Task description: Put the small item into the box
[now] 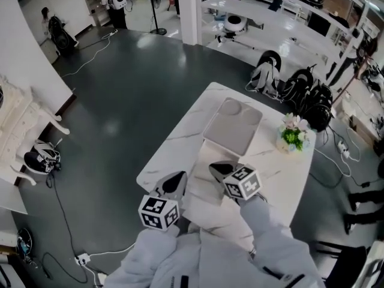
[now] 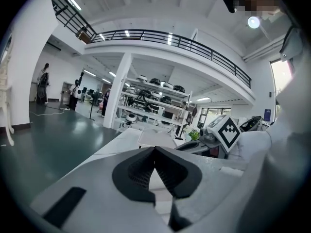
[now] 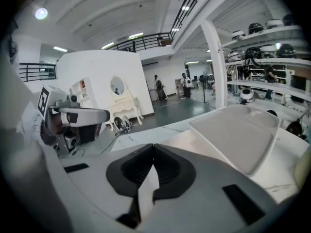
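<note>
A flat grey box [image 1: 233, 126] lies open-side up on the white marble table [image 1: 180, 143], and it also shows as a shallow grey box [image 3: 238, 135] in the right gripper view. A paler panel [image 1: 207, 179] lies in front of it, under the two grippers. My left gripper [image 1: 176, 183] hovers at the panel's left edge, its jaws meeting at the tip with nothing between them. My right gripper [image 1: 221, 169] is over the panel just short of the box, also shut and empty. No small item shows in any view.
A pot of white flowers [image 1: 294, 134] stands at the table's right edge beside the box. Bags [image 1: 300, 86] sit on the dark floor beyond the table's far end. A white dresser [image 1: 24, 131] and shoes [image 1: 42, 158] are off to the left.
</note>
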Demonstrator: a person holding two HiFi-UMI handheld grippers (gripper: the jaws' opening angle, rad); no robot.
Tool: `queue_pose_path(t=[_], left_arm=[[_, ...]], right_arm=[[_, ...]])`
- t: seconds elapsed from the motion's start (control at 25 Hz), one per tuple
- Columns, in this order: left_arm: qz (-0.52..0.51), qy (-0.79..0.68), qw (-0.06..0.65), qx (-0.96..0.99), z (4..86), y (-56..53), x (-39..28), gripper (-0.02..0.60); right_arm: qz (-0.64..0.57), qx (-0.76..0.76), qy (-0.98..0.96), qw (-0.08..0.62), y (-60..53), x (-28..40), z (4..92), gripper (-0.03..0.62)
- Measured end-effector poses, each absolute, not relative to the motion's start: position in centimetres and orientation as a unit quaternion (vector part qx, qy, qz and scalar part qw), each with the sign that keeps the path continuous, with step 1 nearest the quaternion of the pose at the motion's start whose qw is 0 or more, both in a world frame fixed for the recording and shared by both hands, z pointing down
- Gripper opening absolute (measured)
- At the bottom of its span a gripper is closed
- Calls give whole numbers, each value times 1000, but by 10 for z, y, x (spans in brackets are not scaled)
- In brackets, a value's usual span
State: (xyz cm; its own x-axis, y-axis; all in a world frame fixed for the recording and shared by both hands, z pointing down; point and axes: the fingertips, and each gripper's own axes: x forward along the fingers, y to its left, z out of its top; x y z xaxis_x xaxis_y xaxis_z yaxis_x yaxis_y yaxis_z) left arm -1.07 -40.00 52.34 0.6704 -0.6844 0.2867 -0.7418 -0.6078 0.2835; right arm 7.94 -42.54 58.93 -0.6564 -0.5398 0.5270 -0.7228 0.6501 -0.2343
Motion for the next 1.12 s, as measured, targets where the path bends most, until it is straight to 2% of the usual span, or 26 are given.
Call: queue_pose_path(t=[0.32,0.6,1.12], left_arm=[[68,-383,161,907,502,-396,-3,-2],[55,-379,125,915,475,-393,-2,-2],[9,-400,54,915,419,-401,-21,-2]], right_arm=[[223,401,-886,67,-414,95,533,-6],[182,432,-883,-11,-405,109,484,-6],[85,505,-856,-72,-394,152,421,-6]])
